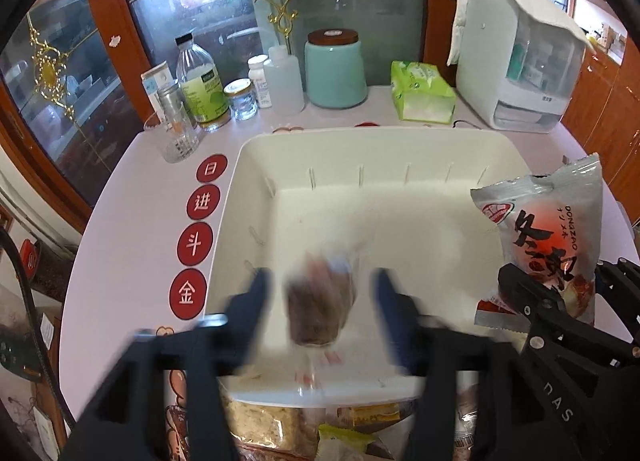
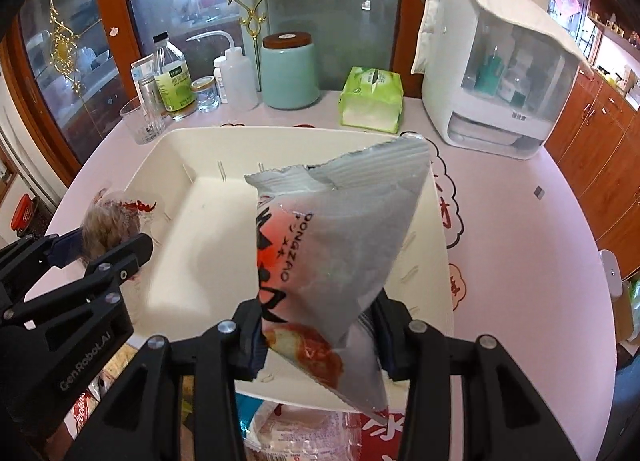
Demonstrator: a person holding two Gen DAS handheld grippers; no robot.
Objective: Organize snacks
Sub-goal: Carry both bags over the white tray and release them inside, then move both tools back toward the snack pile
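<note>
- White snack packet printed DONGZAO (image 2: 332,245), pinched at its lower end between the jaws of the right gripper (image 2: 320,335), standing up over the near right part of the cream bin (image 2: 176,149).
- Same packet (image 1: 548,241) at the right edge of the left wrist view, above the bin's (image 1: 256,165) right wall, right gripper's (image 1: 560,297) black fingers clamped on it.
- Brown snack in a clear wrapper (image 1: 320,301), blurred, between the spread jaws of the left gripper (image 1: 322,293), over the bin's near floor; contact with either finger impossible to tell.
- Seen from the right wrist: that wrapped snack (image 2: 112,221) at the left gripper's (image 2: 108,249) tips, by the bin's left wall.
- More wrapped snacks (image 1: 276,425) on the pale pink desk (image 1: 132,197) just in front of the bin.
- Behind the bin: teal jar (image 1: 335,73), green tissue pack (image 1: 420,91), bottles (image 1: 200,81), white appliance (image 1: 520,73).
</note>
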